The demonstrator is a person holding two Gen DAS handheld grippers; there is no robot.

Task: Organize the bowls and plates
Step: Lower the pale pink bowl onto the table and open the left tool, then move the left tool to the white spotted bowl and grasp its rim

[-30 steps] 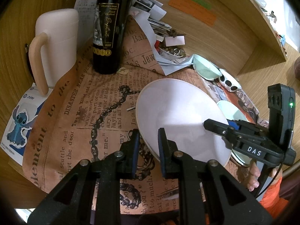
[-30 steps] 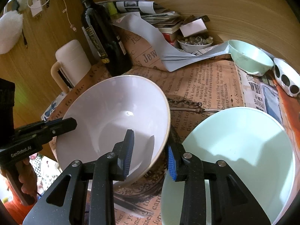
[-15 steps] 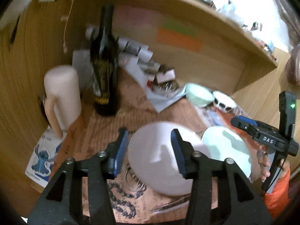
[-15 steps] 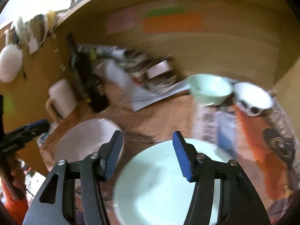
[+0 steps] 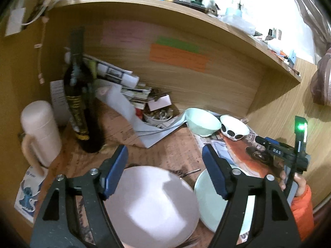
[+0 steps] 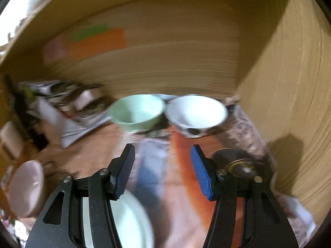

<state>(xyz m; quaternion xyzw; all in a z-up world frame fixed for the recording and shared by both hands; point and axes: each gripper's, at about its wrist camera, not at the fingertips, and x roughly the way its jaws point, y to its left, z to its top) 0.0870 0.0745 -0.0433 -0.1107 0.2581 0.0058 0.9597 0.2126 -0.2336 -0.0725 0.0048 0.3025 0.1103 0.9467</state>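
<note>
A large white bowl (image 5: 151,204) sits on the newspaper-covered desk below my open, empty left gripper (image 5: 165,171). A pale green plate (image 5: 209,198) lies right of it. A small green bowl (image 5: 201,122) and a white bowl with black spots (image 5: 233,128) stand at the back. My right gripper (image 6: 162,171) is open and empty, raised and facing the small green bowl (image 6: 136,113) and the spotted bowl (image 6: 195,115). The green plate (image 6: 132,221) lies under its left finger; the white bowl (image 6: 24,188) shows at the far left. The right gripper (image 5: 277,150) also shows in the left wrist view.
A dark wine bottle (image 5: 79,107) and a pink lidded mug (image 5: 39,132) stand at the left. Stacked papers and a small box (image 5: 132,95) fill the back middle. A wooden back wall (image 6: 186,62) and side wall (image 6: 289,82) enclose the desk.
Both grippers have let go of the white bowl's rim, opened wide and lifted back. The right gripper has swung right toward the two small bowls.
</note>
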